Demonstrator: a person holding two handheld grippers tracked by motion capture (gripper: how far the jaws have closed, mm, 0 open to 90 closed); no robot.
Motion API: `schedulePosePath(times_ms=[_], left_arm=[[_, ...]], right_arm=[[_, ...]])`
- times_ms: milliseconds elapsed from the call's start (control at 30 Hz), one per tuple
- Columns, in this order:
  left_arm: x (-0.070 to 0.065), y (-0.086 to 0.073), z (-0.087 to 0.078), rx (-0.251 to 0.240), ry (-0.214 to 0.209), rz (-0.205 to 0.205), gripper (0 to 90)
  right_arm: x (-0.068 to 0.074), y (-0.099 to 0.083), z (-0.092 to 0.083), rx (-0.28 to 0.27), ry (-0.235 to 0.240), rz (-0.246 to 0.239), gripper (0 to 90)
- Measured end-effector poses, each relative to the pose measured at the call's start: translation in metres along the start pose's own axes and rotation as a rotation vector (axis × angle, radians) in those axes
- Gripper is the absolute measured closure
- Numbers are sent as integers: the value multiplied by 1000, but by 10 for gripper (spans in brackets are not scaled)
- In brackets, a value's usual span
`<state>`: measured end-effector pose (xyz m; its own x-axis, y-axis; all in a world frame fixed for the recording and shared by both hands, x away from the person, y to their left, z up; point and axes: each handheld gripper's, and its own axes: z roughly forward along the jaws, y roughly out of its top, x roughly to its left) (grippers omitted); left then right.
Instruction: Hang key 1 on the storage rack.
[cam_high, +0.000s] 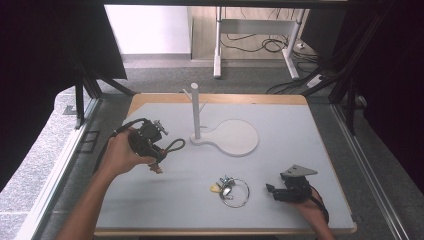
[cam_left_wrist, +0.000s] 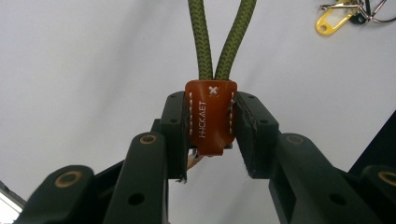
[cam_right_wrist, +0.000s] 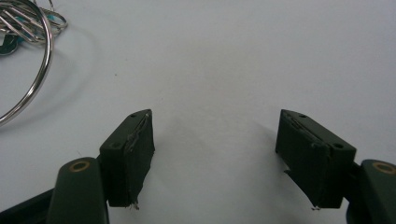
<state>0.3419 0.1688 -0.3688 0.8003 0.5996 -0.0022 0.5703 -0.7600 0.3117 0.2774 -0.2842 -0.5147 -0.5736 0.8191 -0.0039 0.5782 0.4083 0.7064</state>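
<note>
Pale grey tabletop (cam_high: 300, 135) with a wooden edge, framed by dark curtains and a cabled floor beyond. At centre toward 12 o'clock: white peg stand (cam_high: 196, 112), upright on a flat rounded base (cam_high: 239, 137), short pegs branching near the top, presumably meant for hanging looped items. At 9 o'clock of the stand: left gripper (cam_high: 159, 154), lifted off the surface, fingers (cam_left_wrist: 175, 130) pinching the orange leather tab (cam_left_wrist: 211, 116) of an olive-green cord loop (cam_high: 175, 146). Tab clamped flat between both pads, loop left free and projecting toward the stand, seemingly so the open loop can be slipped over a peg. At 6 o'clock of the stand: large metal key ring (cam_high: 236, 192) lying flat, carrying smaller rings and a yellow tag (cam_high: 215, 188), well apart from the stand and untouched. Just at 3 o'clock of the ring: right gripper (cam_high: 272, 191), resting low near the front edge, fingers (cam_right_wrist: 133, 154) spread wide on nothing, bare surface between them, ring at the upper left of the right gripper view; probably parked within reach of the ring as the next item.
</note>
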Motion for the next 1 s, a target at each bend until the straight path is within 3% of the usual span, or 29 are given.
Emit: schedulePosePath(times_ms=[267, 533, 1000], left_arm=[[4, 0, -7, -23, -3, -22, 665], [8, 9, -15, -25, 6, -12, 665], [17, 24, -26, -56, 18, -32, 665]], right_arm=[[0, 0, 0, -1, 1, 0, 272], [0, 0, 0, -1, -1, 1, 271], [0, 0, 0, -1, 1, 0, 271]])
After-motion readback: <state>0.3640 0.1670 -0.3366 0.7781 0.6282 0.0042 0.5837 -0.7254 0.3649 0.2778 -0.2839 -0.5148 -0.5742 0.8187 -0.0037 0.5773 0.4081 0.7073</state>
